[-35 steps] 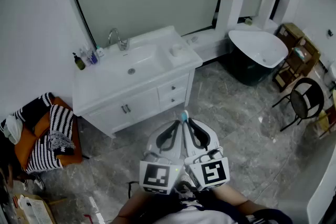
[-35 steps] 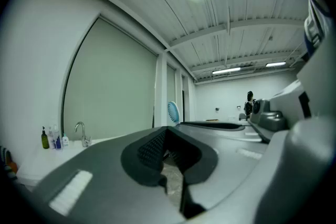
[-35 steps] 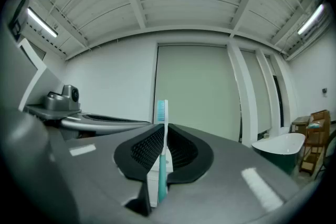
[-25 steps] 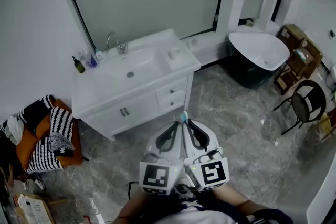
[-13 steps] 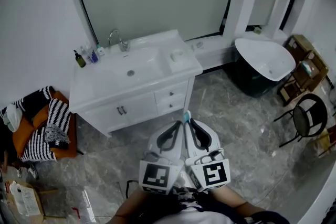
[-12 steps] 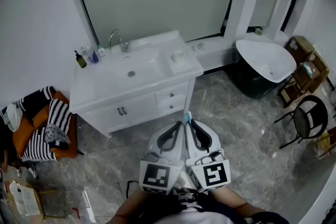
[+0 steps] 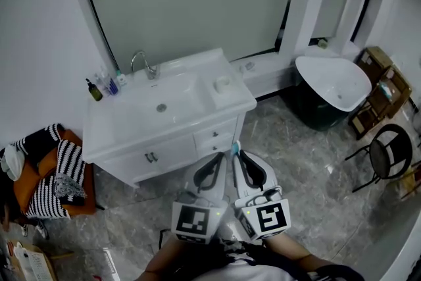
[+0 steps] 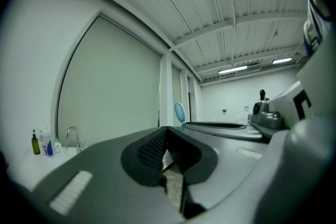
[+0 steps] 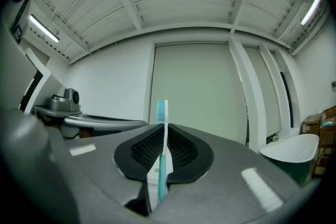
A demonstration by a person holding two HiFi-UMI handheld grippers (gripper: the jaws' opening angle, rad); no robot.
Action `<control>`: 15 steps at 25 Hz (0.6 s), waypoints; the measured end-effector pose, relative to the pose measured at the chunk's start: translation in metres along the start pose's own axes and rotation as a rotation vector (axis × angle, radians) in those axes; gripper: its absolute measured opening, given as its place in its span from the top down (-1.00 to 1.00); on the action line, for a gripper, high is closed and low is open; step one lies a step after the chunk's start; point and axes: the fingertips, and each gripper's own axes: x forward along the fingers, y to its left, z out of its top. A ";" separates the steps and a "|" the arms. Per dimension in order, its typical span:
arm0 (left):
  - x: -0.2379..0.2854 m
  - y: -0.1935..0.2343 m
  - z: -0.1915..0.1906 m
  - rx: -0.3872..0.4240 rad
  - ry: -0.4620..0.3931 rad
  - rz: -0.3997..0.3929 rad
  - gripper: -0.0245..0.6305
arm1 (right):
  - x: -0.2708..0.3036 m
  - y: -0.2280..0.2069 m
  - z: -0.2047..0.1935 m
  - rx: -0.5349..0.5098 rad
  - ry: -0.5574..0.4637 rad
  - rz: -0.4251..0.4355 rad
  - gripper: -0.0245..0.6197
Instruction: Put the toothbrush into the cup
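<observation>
In the right gripper view a teal-and-white toothbrush (image 9: 163,157) stands upright between the jaws of my right gripper (image 9: 164,128), bristles on top. That gripper is shut on it. In the head view its head (image 7: 235,146) pokes out past the right gripper (image 7: 240,156). My left gripper (image 7: 222,158) is held close beside it, shut with nothing in it (image 8: 167,129). A small white cup (image 7: 222,82) sits on the right end of the white vanity (image 7: 197,116), well beyond both grippers.
The vanity carries a basin, a faucet (image 7: 142,63) and small bottles (image 7: 104,85) at its back left. A black-and-white tub (image 7: 329,85) and a black chair (image 7: 388,153) are to the right. Striped cloth on an orange seat (image 7: 59,174) lies left. Grey marble floor lies below.
The vanity has come nearer and shifted slightly in the head view. Both grippers keep the same side-by-side pose, the toothbrush still in the right one.
</observation>
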 end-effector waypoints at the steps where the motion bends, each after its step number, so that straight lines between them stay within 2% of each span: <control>1: 0.008 0.009 0.000 -0.001 -0.002 -0.002 0.93 | 0.011 -0.002 -0.001 -0.004 0.002 -0.003 0.86; 11: 0.085 0.105 0.006 -0.015 -0.017 -0.033 0.93 | 0.132 -0.022 0.002 -0.007 -0.001 -0.026 0.86; 15: 0.113 0.142 0.004 -0.017 -0.019 -0.040 0.93 | 0.175 -0.033 -0.006 0.012 0.050 -0.046 0.86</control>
